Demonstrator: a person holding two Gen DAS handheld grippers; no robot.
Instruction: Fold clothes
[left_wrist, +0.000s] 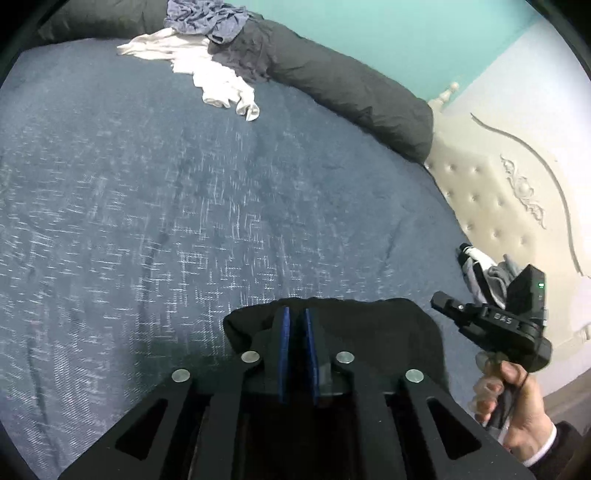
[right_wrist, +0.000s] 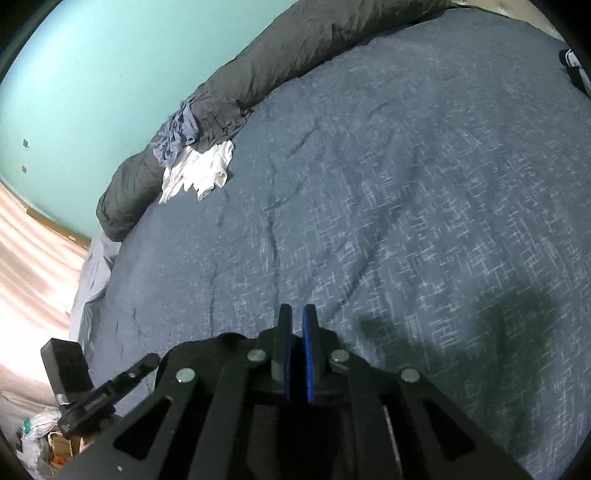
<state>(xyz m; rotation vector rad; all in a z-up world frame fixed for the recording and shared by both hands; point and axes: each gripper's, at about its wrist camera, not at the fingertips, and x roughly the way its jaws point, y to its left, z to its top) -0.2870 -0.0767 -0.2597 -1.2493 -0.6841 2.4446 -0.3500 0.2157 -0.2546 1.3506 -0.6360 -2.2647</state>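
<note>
**Black garment pinched by both grippers over the bed**

Left gripper has its blue pads nearly together, with the black garment draped around and under the fingers; it reads as clamped on the cloth. Right gripper also has its pads drawn close, with the same black garment bunched at its near left; probably pinching it, though the contact itself sits under the fingers. The garment hangs at the near edge of the blue bedspread.

Doing it well, as a judgement: keep both pinches firm, pull the 2 held points apart so the cloth goes taut, and lower it flat onto the bare spread before creasing.

Hard to tell: garment type, its full extent and which edges are held are hidden below both rigs. Fold stage is unreadable. An unfolded pile of white, blue and grey clothes lies far off against the dark rolled duvet. A small dark-and-white item sits at the right edge, half hidden.
</note>
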